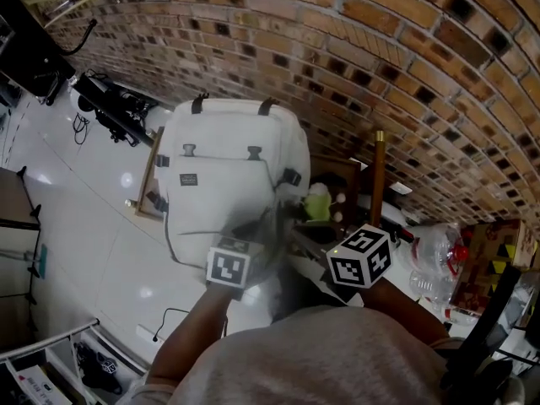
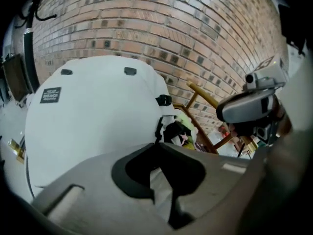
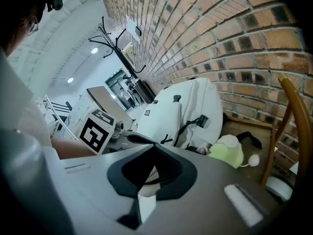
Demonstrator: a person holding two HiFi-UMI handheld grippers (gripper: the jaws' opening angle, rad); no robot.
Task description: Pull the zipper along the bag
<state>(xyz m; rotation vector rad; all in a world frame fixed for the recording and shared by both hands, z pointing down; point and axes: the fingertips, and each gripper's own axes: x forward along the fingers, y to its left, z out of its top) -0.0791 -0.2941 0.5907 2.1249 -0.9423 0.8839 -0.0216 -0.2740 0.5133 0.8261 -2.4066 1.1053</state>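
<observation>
A white backpack [image 1: 228, 184] leans upright against the brick wall, with black strap buckles on its sides. It fills the left gripper view [image 2: 93, 116] and stands further off in the right gripper view [image 3: 190, 106]. My left gripper [image 1: 253, 239] is at the bag's lower edge. Its jaws [image 2: 161, 180] stand close together with a fold of pale bag fabric between the pads. My right gripper [image 1: 312, 256] hovers beside the bag's lower right corner. Its jaws [image 3: 149, 177] are also narrow, with a pale sliver between them; whether they press on anything is unclear.
A green plush toy [image 1: 318, 202] lies right of the bag on a wooden chair frame [image 1: 377, 175]. Plastic bottles [image 1: 434, 256] and boxes crowd the right side. Black equipment [image 1: 114, 108] stands left of the bag, and a cable [image 1: 164, 319] trails over the white floor.
</observation>
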